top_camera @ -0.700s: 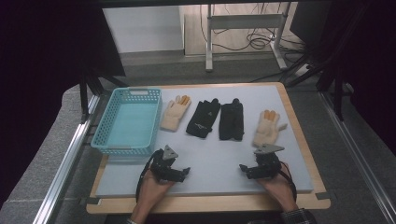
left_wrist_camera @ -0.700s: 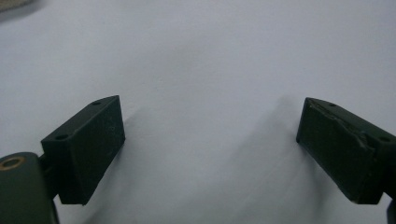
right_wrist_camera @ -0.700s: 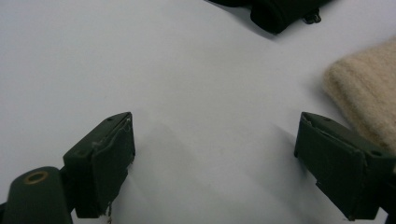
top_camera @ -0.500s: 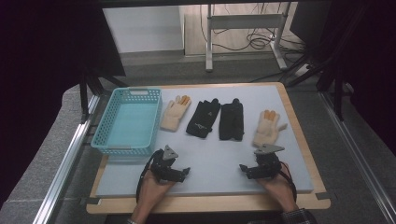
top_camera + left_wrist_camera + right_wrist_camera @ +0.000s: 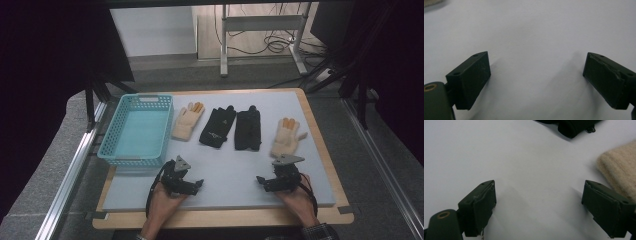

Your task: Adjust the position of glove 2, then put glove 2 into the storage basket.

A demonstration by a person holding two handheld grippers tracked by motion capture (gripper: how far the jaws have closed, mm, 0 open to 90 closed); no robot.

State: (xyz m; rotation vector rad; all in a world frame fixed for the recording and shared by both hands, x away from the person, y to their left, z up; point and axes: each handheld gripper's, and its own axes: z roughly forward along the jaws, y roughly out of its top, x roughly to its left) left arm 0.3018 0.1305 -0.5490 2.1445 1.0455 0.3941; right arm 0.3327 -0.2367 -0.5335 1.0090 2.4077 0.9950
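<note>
While both tools rest low on the near part of the desk (image 5: 225, 175), you hold nothing: the left tool (image 5: 192, 185) stands with its jaws spread wide over bare grey surface, and the right tool (image 5: 265, 181) is just as widely parted. Four gloves lie in a row across the middle of the desk, beyond your hands. From the left they are a cream glove (image 5: 187, 121) just beside the blue basket (image 5: 116, 145), two black gloves (image 5: 218, 127) side by side, and a second cream glove (image 5: 286, 137) nearest your right tool. In the right gripper view, that glove's woolly cuff (image 5: 621, 171) sits just beyond the right-hand jaw, apart from it.

Judge these gloves as light, soft and floppy; they will sag and fold once lifted, and the knit should grip well rather than slip. Take the cream one at the cuff, where the fabric is thickest, pinching both layers together so it hangs clear of the desk.
</note>
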